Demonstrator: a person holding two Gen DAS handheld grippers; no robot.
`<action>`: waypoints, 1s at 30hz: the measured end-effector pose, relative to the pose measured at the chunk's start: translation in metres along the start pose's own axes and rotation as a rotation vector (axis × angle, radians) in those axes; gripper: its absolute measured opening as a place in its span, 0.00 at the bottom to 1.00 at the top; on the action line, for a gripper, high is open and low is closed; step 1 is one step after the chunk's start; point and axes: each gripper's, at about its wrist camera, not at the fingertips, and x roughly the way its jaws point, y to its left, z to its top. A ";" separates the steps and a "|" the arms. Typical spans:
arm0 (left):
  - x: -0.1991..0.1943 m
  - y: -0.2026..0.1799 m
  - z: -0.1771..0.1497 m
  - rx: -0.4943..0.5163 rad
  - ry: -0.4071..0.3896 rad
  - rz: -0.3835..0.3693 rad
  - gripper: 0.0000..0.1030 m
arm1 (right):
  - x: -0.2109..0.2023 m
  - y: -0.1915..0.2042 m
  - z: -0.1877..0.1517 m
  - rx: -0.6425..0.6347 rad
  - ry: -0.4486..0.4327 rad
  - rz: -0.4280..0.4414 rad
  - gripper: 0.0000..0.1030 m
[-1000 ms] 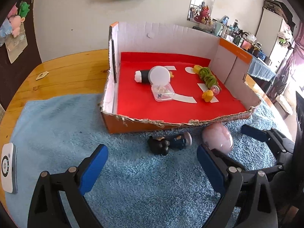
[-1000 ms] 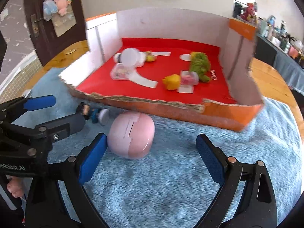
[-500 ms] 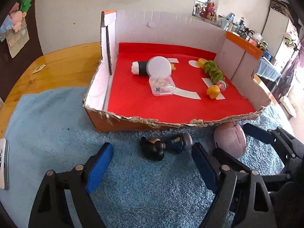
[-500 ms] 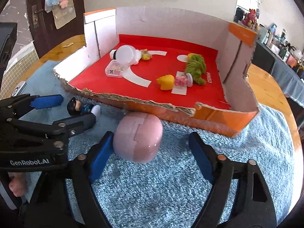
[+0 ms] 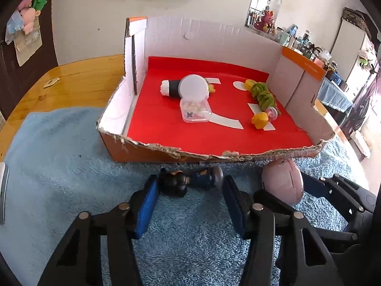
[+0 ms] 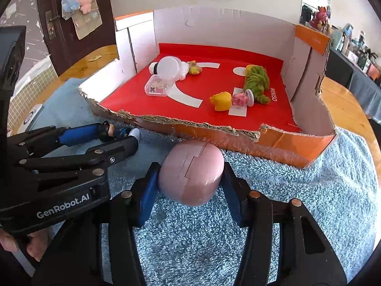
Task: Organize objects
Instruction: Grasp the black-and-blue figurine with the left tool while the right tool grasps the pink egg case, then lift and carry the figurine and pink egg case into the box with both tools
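Note:
A small dark toy figurine (image 5: pixel 190 181) lies on its side on the blue towel, just in front of the cardboard box (image 5: pixel 214 40). My left gripper (image 5: pixel 189 187) has a blue pad at each end of it, and the closing jaws touch its head and feet. To its right sits a pink egg-shaped case (image 6: pixel 191 171). My right gripper (image 6: pixel 190 175) has it between its pads; those jaws are closing too and press on both sides. The right wrist view shows the left gripper (image 6: pixel 117 134) around the figurine (image 6: pixel 114 130).
The box (image 6: pixel 214 28) has a red floor, a torn low front edge and tall white walls. Inside lie a clear plastic container (image 5: pixel 195 113), a white round lid (image 5: pixel 193 90), a green plush (image 5: pixel 262 94) and a yellow toy (image 5: pixel 260 120). A white device (image 5: pixel 2 190) lies at the towel's left edge.
Both grippers came forward and their jaws narrowed from wide open. The left now brackets the figurine and the right has closed onto the pink case.

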 end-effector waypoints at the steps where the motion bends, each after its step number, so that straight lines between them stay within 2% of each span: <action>1: -0.001 0.001 0.000 -0.005 0.000 -0.004 0.55 | -0.001 -0.001 0.000 0.005 -0.002 0.006 0.48; 11: -0.011 0.009 -0.003 -0.044 -0.008 -0.034 0.55 | -0.011 0.000 0.000 0.012 -0.027 0.031 0.48; 30: -0.034 0.024 -0.011 -0.065 -0.035 -0.036 0.55 | -0.027 0.006 -0.004 0.005 -0.044 0.059 0.48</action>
